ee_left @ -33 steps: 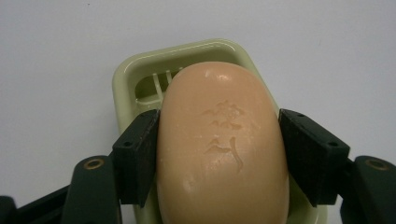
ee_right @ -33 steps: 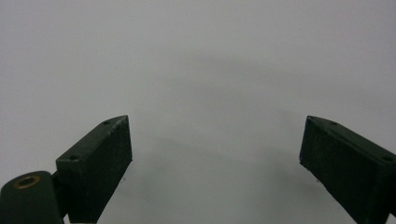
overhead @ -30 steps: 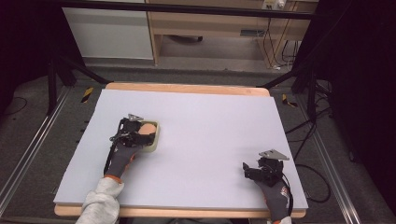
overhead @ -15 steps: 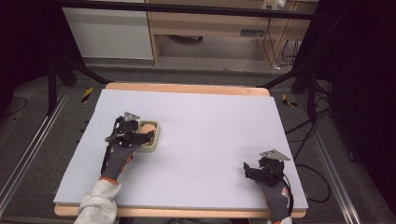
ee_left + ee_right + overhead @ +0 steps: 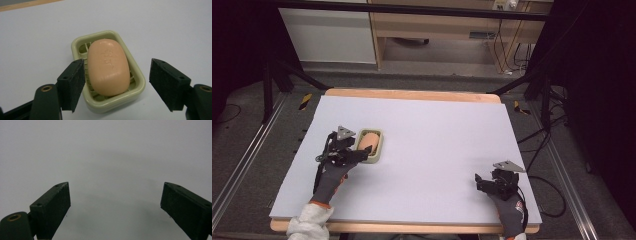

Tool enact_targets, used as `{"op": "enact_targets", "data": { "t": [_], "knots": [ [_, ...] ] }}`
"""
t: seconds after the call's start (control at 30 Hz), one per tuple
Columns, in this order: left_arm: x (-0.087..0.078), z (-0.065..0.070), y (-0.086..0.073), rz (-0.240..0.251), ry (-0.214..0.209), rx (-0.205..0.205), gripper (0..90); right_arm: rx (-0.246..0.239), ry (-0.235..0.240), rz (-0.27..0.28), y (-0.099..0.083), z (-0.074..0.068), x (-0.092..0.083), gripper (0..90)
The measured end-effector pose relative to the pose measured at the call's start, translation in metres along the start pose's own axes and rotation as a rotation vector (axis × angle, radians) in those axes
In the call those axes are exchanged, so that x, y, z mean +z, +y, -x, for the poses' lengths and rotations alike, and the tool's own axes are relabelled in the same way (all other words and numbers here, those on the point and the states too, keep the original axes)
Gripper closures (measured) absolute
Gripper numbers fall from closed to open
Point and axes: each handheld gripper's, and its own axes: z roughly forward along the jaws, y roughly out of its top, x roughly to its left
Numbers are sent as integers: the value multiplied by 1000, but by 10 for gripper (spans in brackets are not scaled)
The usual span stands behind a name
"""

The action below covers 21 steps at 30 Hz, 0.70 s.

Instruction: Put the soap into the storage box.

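- Left hand-held gripper [image 5: 116, 82]: jaws spread wide, holding nothing. It sits at the near end of the soap dish [image 5: 140, 80], one jaw on each side of the dish's near end; left jaw looks close to the rim, contact can't be told, and the right jaw is clear of the dish.
- Soap [image 5: 108, 67]: peach-orange oval bar lying flat in the dish, embossed mark on top, unreadable.
- Soap dish: pale green, rounded rectangle, slatted floor visible around the bar. It stands on the white surface [image 5: 437, 135], left half, about mid-depth in the high view.
- High view: left hand-held gripper [image 5: 362, 152] comes in from the lower left, jaw tips at the dish [image 5: 378, 150], soap [image 5: 367, 141] visible just past them. A grey-gloved hand [image 5: 331, 175] with a white sleeve holds it.
- Right hand-held gripper [image 5: 115, 206]: jaws wide apart, nothing between them, only bare white surface ahead.
- High view: right hand-held gripper [image 5: 484, 181] sits low at the near right corner of the surface, well apart from the dish, held by a gloved hand [image 5: 509, 210].
- Wooden edge of the surface shows along the far side and the near side.
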Motion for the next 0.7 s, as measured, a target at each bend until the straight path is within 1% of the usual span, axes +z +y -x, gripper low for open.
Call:
{"op": "enact_targets", "data": {
  "t": [0.07,0.17,0.2,0.27,0.37,0.4,0.43,0.47,0.5,0.53,0.57,0.63,0.7],
  "knots": [
    [-5,0,-5,12,5,0,281,8,-3,1,0,1,0,94],
    [-11,-2,-11,31,15,-1,280,5,-10,-1,-1,2,-1,93],
    [-11,-2,-11,31,15,-1,276,5,-10,-1,-1,2,-1,93],
    [-16,-2,-18,42,25,2,276,7,-14,-1,-1,3,-1,92],
    [-21,-2,-26,41,30,16,261,6,-16,-1,-1,3,-1,91],
    [-21,-2,-26,41,30,16,259,6,-16,-1,-1,3,-1,91],
    [-24,-3,-31,41,33,14,258,15,-18,-4,-1,3,-1,91],
    [-24,-3,-31,41,33,14,258,15,-18,-4,-1,3,-1,91],
    [-26,-5,-37,36,38,18,258,12,-18,-3,-2,4,-1,90],
    [-26,-5,-37,36,38,18,255,12,-18,-3,-2,4,-1,90],
    [-27,-7,-43,30,37,13,253,11,-20,-3,-2,5,-2,89],
    [-28,-7,-46,32,41,8,251,12,-20,-4,-2,5,-2,89],
    [-30,-11,-55,21,42,3,250,16,-22,-5,-2,7,-2,87]
  ]
}}
